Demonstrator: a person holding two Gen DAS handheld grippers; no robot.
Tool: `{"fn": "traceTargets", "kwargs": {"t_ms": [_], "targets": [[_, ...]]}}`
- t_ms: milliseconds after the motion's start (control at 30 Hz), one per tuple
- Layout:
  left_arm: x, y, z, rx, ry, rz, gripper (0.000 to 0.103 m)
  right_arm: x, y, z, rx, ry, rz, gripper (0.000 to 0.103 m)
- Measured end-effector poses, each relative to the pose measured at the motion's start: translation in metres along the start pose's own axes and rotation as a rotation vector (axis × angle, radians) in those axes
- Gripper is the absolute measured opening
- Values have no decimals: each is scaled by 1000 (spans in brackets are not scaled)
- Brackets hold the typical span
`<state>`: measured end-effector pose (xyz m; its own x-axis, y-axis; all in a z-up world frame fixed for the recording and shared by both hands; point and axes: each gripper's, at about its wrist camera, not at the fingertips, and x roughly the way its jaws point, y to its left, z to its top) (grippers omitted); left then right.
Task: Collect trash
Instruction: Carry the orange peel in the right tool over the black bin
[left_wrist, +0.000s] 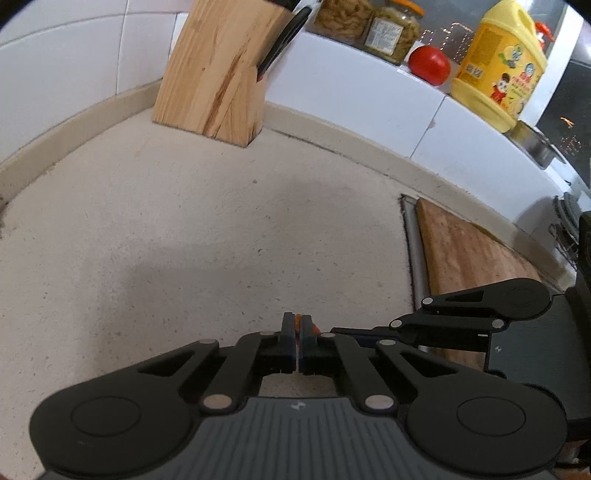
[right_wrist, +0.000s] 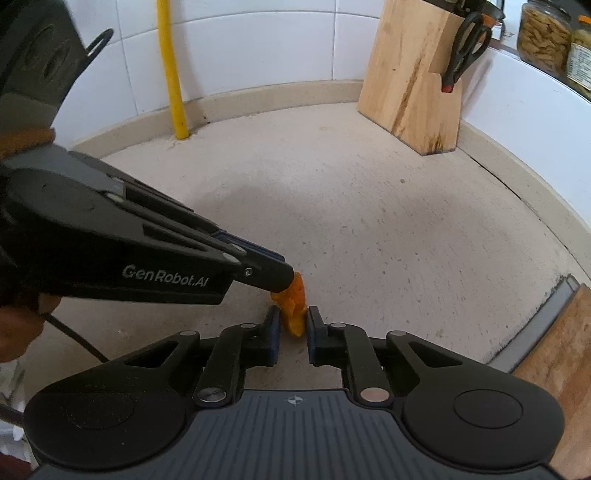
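the pale speckled stone bench (right_wrist: 369, 221) runs back to a low beige upstand and white wall tiles (right_wrist: 240, 48); its surface looks rough and matt, so small scraps should not slide far on it. a slanted light-wood knife block (right_wrist: 410, 81) with black-handled scissors (right_wrist: 467, 40) stands at the back, a yellow pipe (right_wrist: 171, 70) rises in the corner, and a worn brown wooden cutting board (left_wrist: 469, 251) lies at your right over a metal rim. on the ledge behind sit a yellow plastic jug (left_wrist: 498, 66), a red tomato (left_wrist: 430, 64) and glass jars of pickles (left_wrist: 369, 26).

your trash is the small orange peel scrap (right_wrist: 293, 308), just above the bench near the front. it looks light, soft and a bit slick, likely to bend or tear if pinched hard. your left tool (right_wrist: 291, 277) is clamped fully together on the scrap's upper end; in its own view only a sliver of orange shows between the pads. your right tool (right_wrist: 291, 325) stands narrowly parted with the lower part of the scrap between its pads, seemingly touching both. hold it on the broad flat faces, not the thin edge.
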<state>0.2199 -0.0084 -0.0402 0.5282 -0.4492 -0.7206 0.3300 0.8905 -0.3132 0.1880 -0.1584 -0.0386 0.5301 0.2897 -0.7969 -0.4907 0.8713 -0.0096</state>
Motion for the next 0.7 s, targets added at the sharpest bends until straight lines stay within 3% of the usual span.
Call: {"fn": "traceTargets", "kwargs": {"t_ms": [367, 700], "targets": [[-47, 11, -9, -32, -83, 6, 0, -24, 28, 9, -38, -41, -21, 18], [-106, 46, -35, -111, -157, 103, 0, -28, 82, 30, -132, -81, 40, 18]]}}
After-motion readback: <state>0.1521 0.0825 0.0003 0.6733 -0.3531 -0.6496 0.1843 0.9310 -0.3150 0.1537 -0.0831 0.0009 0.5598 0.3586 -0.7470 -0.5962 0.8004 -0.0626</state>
